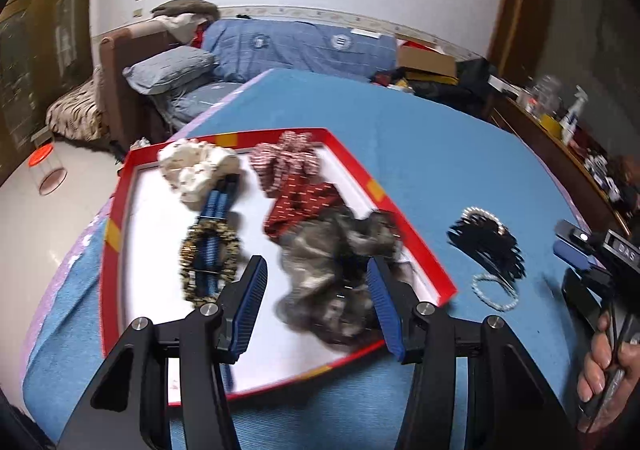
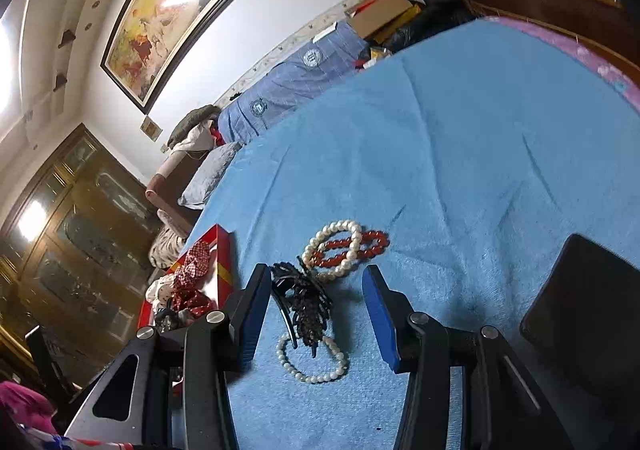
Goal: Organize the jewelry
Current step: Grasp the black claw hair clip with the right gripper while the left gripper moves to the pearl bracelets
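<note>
- Left gripper (image 1: 316, 274): jaws stand partly apart over the near part of the red-rimmed shallow cardboard tray (image 1: 414, 238); a grey mottled fabric scrunchie (image 1: 336, 254) lies between them, blurred, and I cannot tell if the pads press it.
- Right gripper (image 2: 316, 290): jaws partly apart, holding nothing, above the black toothed hair claw (image 2: 306, 304) on the blue-towelled bench (image 2: 460, 150).
- White pearl bracelet (image 2: 312, 364) touches the claw's near end; a red bead bracelet (image 2: 352, 248) lies beyond it.

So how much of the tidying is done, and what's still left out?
Done: scrunchies already lie in the red box. In hand: nothing; the left gripper and right gripper are both open. Left: the black hair clip, pearl bracelets and red bracelet still lie on the blue cloth.
</note>
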Action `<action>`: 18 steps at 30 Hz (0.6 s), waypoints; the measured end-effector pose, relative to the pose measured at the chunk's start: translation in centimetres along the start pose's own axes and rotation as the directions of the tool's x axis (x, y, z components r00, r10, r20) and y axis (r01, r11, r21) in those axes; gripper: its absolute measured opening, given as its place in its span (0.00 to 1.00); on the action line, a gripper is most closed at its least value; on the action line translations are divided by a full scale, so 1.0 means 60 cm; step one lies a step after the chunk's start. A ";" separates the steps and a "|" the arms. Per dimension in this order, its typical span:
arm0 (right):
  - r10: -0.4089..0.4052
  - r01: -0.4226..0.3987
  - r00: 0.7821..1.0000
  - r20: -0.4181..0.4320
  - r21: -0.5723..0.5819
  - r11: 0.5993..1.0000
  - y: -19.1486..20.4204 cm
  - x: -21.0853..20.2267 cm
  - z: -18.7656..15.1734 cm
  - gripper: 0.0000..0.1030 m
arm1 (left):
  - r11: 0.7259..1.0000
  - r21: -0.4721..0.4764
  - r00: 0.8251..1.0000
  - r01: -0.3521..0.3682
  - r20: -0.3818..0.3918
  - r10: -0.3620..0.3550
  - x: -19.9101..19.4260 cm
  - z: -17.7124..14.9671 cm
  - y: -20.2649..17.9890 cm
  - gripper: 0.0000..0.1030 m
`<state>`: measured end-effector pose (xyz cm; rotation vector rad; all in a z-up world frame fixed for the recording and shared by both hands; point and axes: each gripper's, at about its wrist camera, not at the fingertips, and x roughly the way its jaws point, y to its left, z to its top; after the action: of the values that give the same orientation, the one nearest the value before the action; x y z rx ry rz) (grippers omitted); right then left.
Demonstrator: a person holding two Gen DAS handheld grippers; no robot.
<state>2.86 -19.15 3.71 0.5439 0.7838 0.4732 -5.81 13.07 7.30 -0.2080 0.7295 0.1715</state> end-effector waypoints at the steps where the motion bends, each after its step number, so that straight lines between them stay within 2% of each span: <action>1: 0.009 -0.009 1.000 -0.009 -0.002 1.000 0.002 0.002 0.000 0.50 | 1.000 0.007 1.000 0.003 -0.001 -0.003 0.000 -0.001 -0.006 0.49; 2: 0.015 -0.016 1.000 -0.016 -0.005 1.000 0.003 0.004 -0.001 0.50 | 1.000 0.015 1.000 0.007 -0.001 -0.007 0.000 -0.002 -0.011 0.49; 6: 0.027 -0.029 0.998 -0.048 -0.038 0.999 0.018 0.017 -0.008 0.66 | 0.999 0.046 1.000 0.020 -0.010 -0.020 0.002 -0.007 -0.031 0.49; 9: -0.005 -0.007 0.996 -0.091 -0.127 0.992 0.040 0.041 -0.007 0.67 | 0.997 0.061 0.999 0.038 -0.020 -0.037 0.003 -0.013 -0.046 0.49; 12: -0.080 0.046 0.988 -0.133 -0.242 0.969 0.061 0.076 -0.002 0.70 | 0.996 0.075 0.998 0.057 -0.031 -0.055 0.007 -0.017 -0.055 0.49; 18: -0.139 0.044 0.965 -0.223 -0.386 0.922 0.084 0.145 -0.011 0.71 | 0.989 0.112 0.995 0.094 -0.047 -0.090 0.012 -0.022 -0.069 0.49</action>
<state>6.77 -10.03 1.87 0.0858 0.9243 0.5956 -5.20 8.84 6.40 -0.1364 0.7674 0.0375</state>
